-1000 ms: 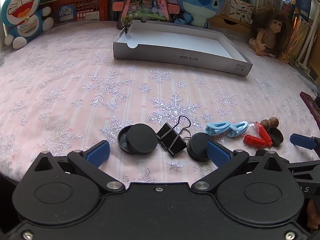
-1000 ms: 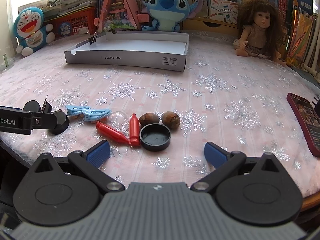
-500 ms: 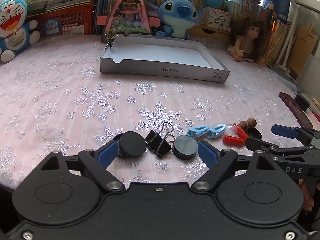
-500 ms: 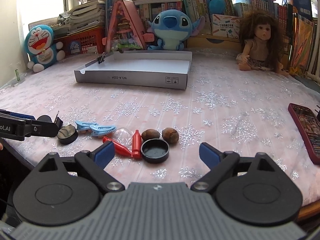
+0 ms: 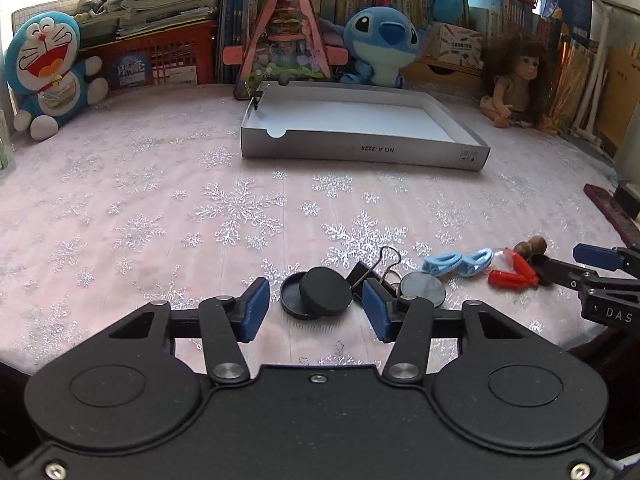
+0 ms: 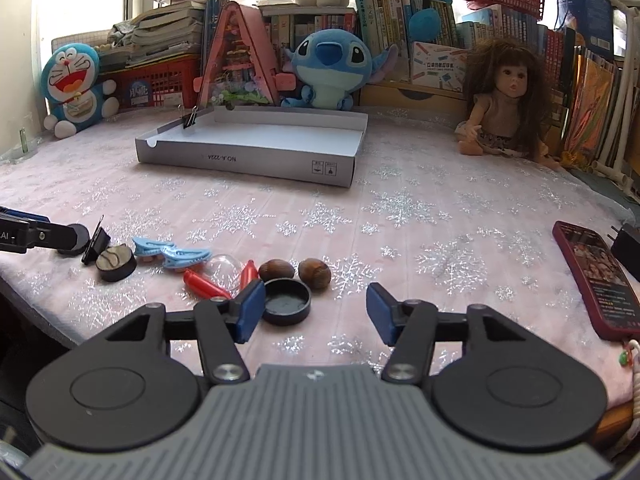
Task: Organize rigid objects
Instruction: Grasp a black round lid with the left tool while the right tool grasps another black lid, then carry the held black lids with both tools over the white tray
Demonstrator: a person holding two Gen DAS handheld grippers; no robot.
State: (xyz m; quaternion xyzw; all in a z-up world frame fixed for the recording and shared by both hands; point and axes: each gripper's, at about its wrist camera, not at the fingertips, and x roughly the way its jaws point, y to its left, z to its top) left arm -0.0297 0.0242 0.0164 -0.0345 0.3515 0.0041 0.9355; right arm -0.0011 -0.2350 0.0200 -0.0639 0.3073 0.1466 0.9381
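A row of small objects lies near the table's front edge. My left gripper [image 5: 316,310] hovers just behind a black round tin [image 5: 316,296] with its lid ajar. Its jaws are closing and the tin sits between the blue pads [image 5: 256,308], untouched. Right of the tin lie a black binder clip [image 5: 370,270], a round cap [image 5: 424,290], two blue clips [image 5: 456,262] and red pieces [image 5: 512,276]. My right gripper [image 6: 316,312] is also closing, with a black cap [image 6: 286,300] beside its left pad and nothing gripped. Two nuts [image 6: 314,274] and a clear dome [image 6: 224,266] lie just beyond.
A shallow white box [image 6: 256,140] stands mid-table with a binder clip [image 6: 190,118] on its far left wall. A phone [image 6: 596,276] lies at the right edge. Plush toys, a doll [image 6: 500,108] and bookshelves line the back.
Both grippers' jaws have narrowed a good deal. The left gripper shifted so the black tin now sits centred between its pads. The objects on the table have not moved.
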